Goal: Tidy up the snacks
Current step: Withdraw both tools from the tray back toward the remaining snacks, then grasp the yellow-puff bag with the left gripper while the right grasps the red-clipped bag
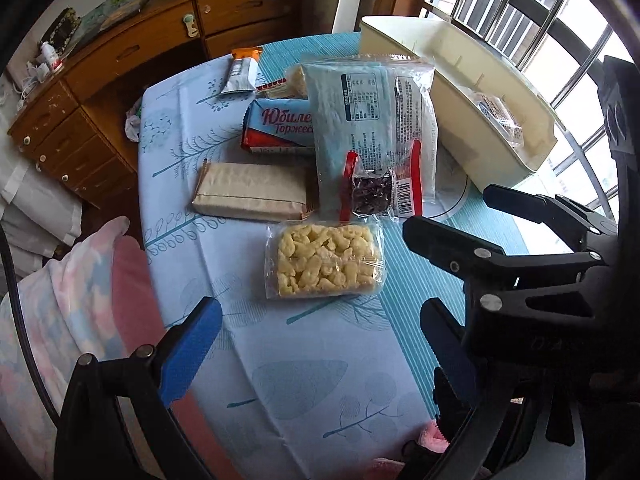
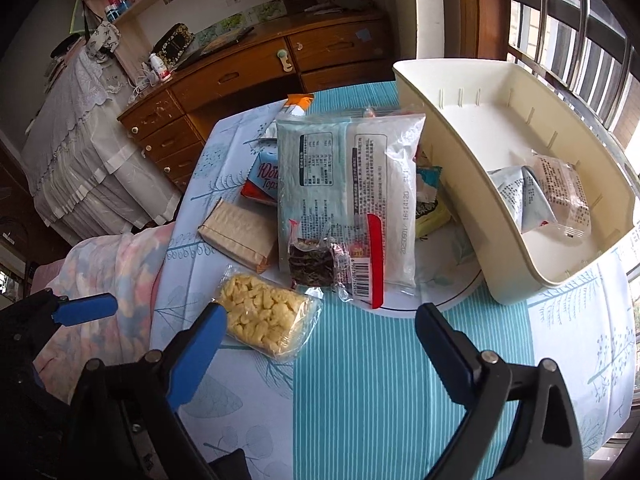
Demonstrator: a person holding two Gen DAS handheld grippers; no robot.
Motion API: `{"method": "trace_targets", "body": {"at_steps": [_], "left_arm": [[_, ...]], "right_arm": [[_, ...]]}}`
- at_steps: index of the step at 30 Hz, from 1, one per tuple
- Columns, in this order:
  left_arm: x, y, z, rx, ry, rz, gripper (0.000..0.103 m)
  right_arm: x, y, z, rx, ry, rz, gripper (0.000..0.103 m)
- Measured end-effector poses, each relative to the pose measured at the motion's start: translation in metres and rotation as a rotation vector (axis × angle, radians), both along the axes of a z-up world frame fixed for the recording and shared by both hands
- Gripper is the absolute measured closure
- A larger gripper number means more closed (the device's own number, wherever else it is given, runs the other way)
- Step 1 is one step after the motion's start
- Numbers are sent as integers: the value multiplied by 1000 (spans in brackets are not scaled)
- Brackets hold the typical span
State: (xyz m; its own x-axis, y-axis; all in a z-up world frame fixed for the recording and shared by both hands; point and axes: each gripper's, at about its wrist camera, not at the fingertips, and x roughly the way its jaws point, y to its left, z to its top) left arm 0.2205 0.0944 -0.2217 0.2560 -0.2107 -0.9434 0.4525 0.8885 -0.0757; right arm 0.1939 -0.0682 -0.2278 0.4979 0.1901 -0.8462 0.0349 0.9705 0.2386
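A pile of snacks lies on the table: a clear pack of yellow puffs [image 1: 326,258] [image 2: 267,317], a big pale-blue bag [image 1: 370,136] [image 2: 344,196], a small dark cake pack [image 1: 373,196] [image 2: 313,265], a brown paper block [image 1: 252,191] [image 2: 240,232] and a blue-and-red biscuit pack [image 1: 280,128]. A cream bin [image 1: 500,156] [image 2: 452,184] at the right holds two wrapped snacks [image 2: 540,196]. My left gripper [image 1: 320,344] hangs open just short of the puffs. My right gripper [image 2: 320,344] is open too, above the striped cloth, with nothing between its fingers.
The table [image 2: 392,380] wears a blue patterned cloth. A wooden desk with drawers [image 2: 248,80] stands behind it, a barred window [image 2: 568,12] at the right. A pastel quilt [image 1: 76,312] lies by the table's left edge. An orange-topped bar [image 1: 242,72] rests at the far side.
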Motion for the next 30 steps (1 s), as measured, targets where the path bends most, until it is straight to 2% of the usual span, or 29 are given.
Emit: {"method": "trace_targets", "body": {"at_steps": [3,7,14,17,21,30], "left_arm": [[4,-10,-16,6,-12,-22,4],[7,-22,-34,15,-73,-49,4],[16,-31,-66,36,-98,-18,4],[21,-29,-73,44,-107,-3,4],[25,-30,-82,26,-98,-10,4],[30,-32,-85,17,-131,-7,4]], "right_arm": [[11,3,-9,31,27,12,7],[23,2,-23,96,59,0,11],[36,3,-53,101,115,-25,19],[41,3,-62,96,118,-38,25],[47,1,-71,109,114,-51,26],[56,1,-81,94,102,-77,27]]}}
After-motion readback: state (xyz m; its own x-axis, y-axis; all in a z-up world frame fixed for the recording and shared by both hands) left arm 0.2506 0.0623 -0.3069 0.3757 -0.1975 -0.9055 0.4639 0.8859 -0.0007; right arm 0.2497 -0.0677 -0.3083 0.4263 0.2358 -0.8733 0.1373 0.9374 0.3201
